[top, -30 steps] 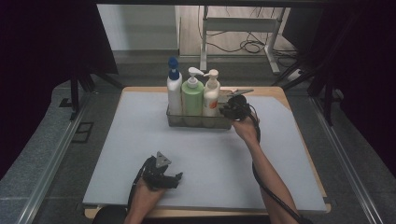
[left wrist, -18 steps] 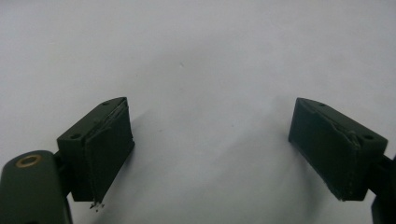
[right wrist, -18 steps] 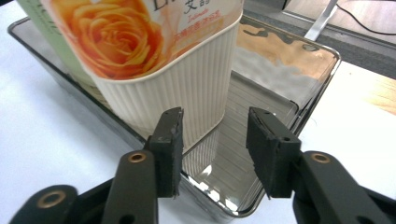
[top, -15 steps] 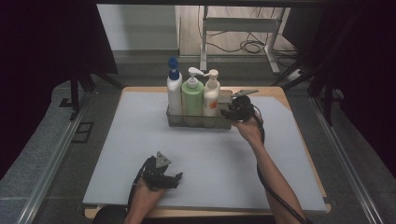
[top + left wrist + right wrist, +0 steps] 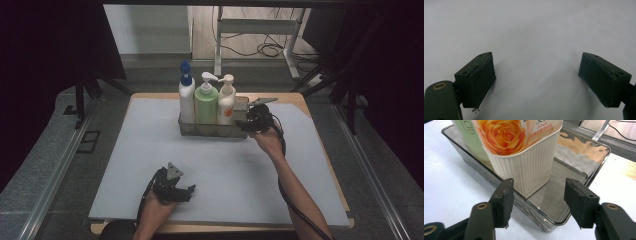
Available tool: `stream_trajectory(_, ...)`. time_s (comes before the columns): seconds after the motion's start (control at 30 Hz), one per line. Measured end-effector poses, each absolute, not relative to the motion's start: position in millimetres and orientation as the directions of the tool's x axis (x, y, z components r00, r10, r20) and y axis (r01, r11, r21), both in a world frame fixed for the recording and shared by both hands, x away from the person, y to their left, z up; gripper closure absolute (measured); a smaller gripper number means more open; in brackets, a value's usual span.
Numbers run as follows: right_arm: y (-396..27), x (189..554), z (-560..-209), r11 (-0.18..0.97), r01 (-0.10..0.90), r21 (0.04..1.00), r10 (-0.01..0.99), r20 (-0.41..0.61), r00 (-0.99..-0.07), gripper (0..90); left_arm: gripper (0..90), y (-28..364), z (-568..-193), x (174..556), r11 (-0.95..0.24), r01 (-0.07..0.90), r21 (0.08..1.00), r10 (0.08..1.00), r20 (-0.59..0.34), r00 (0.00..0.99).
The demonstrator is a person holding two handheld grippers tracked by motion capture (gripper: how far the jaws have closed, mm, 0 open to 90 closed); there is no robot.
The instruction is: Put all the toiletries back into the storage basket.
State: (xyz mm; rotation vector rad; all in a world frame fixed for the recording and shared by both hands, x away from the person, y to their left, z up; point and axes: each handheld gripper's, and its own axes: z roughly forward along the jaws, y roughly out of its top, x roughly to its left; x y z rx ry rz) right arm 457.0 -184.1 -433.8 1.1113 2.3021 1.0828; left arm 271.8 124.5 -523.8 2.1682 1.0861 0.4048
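Note:
A clear plastic tray [image 5: 212,131] stands at the back of the mat. It holds a white bottle with a blue pump [image 5: 186,100], a green pump bottle [image 5: 206,105] and a cream bottle with a rose label [image 5: 226,102]. My right gripper [image 5: 243,125] is at the tray's right end. Its jaws have just been opening and now stand apart. In the right gripper view the right gripper [image 5: 537,200] straddles the tray's wall [image 5: 541,217], just in front of the cream bottle [image 5: 524,162], and its pads touch neither. My left gripper [image 5: 186,192] rests low over the mat near the front, open and empty [image 5: 536,80].
A pale grey mat [image 5: 150,150] covers most of the wooden table [image 5: 300,97]. The tray's right compartment [image 5: 569,170] holds nothing. Dark curtains flank the table. A metal stand and cables [image 5: 260,47] lie on the floor beyond it.
The right gripper stays at the tray's right end with hardly any shift. The left hand has not moved.

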Motion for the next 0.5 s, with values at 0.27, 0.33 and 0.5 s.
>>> stream_trajectory(0.27, -183.5, 449.3, -430.2, 0.414, 0.49, 0.767, 0.772, -0.011, -0.635, 32.0, 12.9, 124.5, -523.8, 271.8, -0.429, 0.588, 0.686, 0.796, -0.021, 0.605)
stream_trajectory(0.33, -183.1, 447.4, -429.4, 0.423, 0.484, 0.766, 0.768, -0.02, -0.64, 30.3, 12.9, 124.5, -523.7, 271.8, -0.43, 0.588, 0.685, 0.796, -0.021, 0.606)
stream_trajectory(0.5, -182.1, 442.2, -427.1, 0.444, 0.47, 0.763, 0.755, -0.035, -0.655, 27.1, 12.9, 124.4, -523.8, 271.8, -0.427, 0.588, 0.687, 0.796, -0.023, 0.605)
